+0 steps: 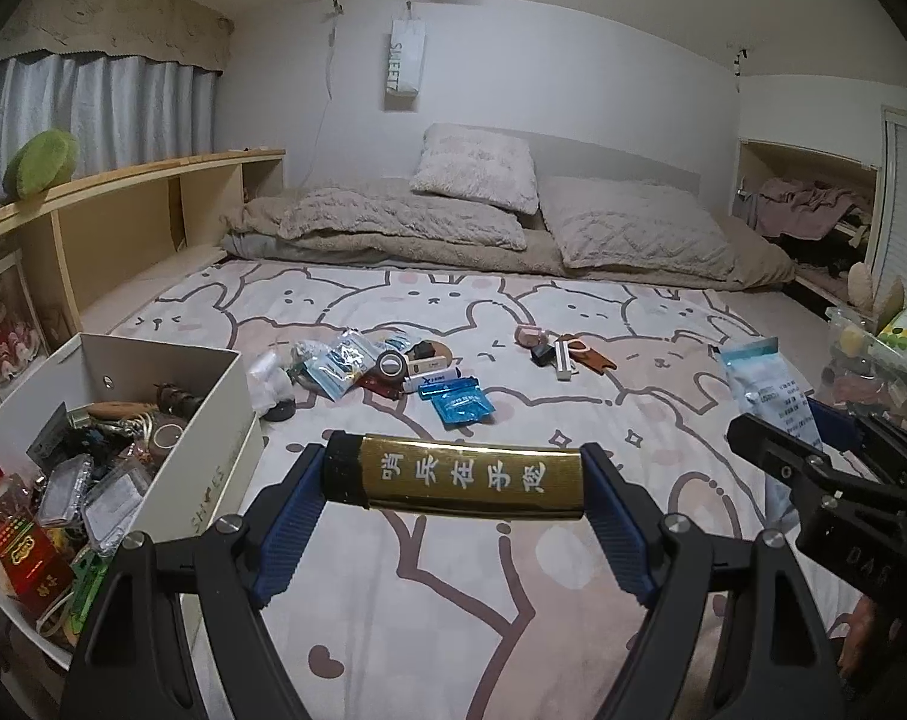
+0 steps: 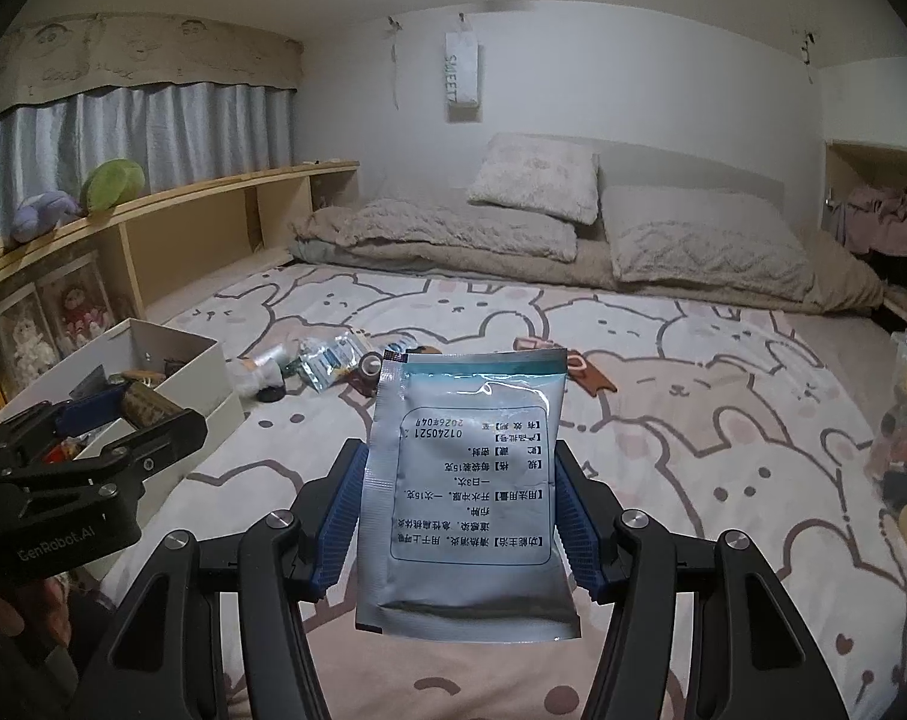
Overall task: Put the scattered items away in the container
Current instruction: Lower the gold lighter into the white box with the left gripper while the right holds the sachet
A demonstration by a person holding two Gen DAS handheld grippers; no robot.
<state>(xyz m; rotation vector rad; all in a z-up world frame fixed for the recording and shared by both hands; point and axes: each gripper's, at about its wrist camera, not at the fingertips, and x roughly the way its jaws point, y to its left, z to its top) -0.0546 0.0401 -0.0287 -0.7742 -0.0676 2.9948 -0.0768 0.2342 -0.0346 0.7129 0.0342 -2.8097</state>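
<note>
Your left gripper [image 1: 453, 480] clamps a gold lighter [image 1: 459, 476] and your right gripper [image 2: 459, 510] a pale-blue sachet [image 2: 471, 492], both above the bed near the half-filled white box [image 1: 201, 420], with two clusters of scattered items [image 1: 387, 369] left on the blanket.

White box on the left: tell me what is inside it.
The white box holds a jumble: clear plastic cases, a red packet, brown wooden-looking bits near the back. The pile covers whatever lies below it, and the near end is out of frame.
</note>
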